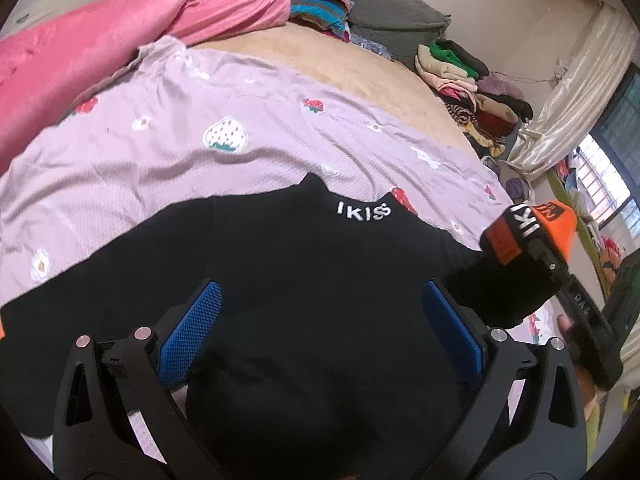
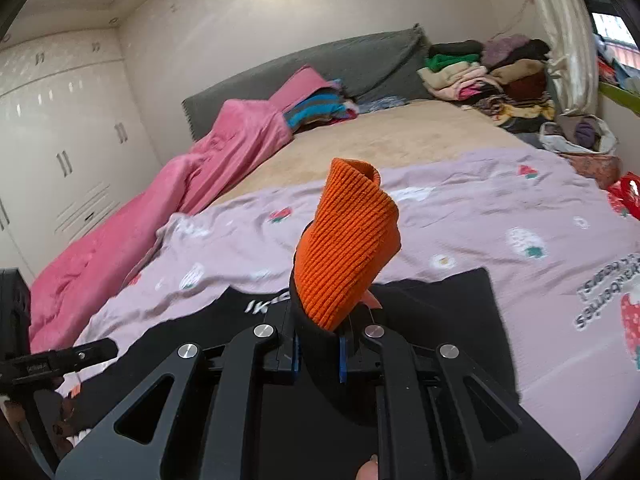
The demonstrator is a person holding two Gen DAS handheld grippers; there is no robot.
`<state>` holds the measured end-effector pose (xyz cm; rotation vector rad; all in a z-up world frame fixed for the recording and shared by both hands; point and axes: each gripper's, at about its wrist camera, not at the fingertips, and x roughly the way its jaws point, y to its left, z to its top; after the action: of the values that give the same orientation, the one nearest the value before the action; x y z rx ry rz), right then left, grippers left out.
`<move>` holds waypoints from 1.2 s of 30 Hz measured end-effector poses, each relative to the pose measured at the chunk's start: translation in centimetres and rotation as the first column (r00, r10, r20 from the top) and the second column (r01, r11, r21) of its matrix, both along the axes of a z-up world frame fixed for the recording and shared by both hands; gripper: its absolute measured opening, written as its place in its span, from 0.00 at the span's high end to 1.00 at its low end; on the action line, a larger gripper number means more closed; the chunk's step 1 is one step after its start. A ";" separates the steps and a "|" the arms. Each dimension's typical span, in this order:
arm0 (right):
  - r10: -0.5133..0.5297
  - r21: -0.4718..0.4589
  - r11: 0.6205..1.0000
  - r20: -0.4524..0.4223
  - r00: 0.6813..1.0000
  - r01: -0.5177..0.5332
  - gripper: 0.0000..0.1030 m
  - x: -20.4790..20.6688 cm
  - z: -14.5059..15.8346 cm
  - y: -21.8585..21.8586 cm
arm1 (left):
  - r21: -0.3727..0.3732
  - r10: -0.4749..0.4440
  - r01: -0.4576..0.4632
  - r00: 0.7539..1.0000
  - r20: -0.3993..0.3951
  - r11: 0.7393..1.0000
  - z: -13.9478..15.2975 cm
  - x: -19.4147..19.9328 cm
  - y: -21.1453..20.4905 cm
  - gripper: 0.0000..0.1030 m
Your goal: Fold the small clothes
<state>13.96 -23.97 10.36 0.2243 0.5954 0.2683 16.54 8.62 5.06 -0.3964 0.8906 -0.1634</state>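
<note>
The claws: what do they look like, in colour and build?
Both claws, left and right, have black linkage arms with triangular cut-outs and silver round rivets. The fingers carry blue pads with a fine diamond grid. No cables show.

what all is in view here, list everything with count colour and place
black top: 1, black with white IKISS lettering, spread flat on the lilac sheet
orange cuff: 1, orange ribbed, end of the top's sleeve, lifted off the bed
lilac sheet: 1, lilac with strawberry print, across the near bed
pink blanket: 1, pink, bunched along the bed's far side
tan bedspread: 1, tan, under the sheet
grey headboard: 1, grey, at the wall
clothes piles: several, mixed colours, by the headboard
wardrobe: 1, white, beside the bed
curtain: 1, cream, by the window
left gripper: 1, black, blue pads, jaws open over the top
right gripper: 1, black, jaws shut on the sleeve
</note>
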 end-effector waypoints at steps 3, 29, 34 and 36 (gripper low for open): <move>0.035 -0.005 0.999 -0.012 0.999 -0.035 0.88 -0.1 -0.7 1.9 | -0.038 -0.006 0.006 1.000 -0.017 0.999 -0.9 -0.1 0.7 0.09; 0.251 0.000 0.967 -0.121 0.960 -0.253 0.43 -4.3 -6.1 10.6 | -0.289 -0.075 0.040 0.991 -0.112 0.957 -6.5 0.8 2.1 0.11; 0.178 -0.034 0.983 -0.117 0.977 -0.183 0.39 -4.8 -5.6 7.0 | -0.275 -0.142 0.096 0.979 -0.149 0.957 -8.2 1.1 -0.7 0.35; 0.155 -0.038 0.986 -0.120 0.981 -0.160 0.39 -5.0 -5.6 5.8 | -0.252 -0.149 0.103 0.974 -0.169 0.962 -8.9 1.3 -1.8 0.35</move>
<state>8.98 -18.20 4.81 0.1476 0.7365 0.3957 17.84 6.86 -3.89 -0.5898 1.0859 -0.3602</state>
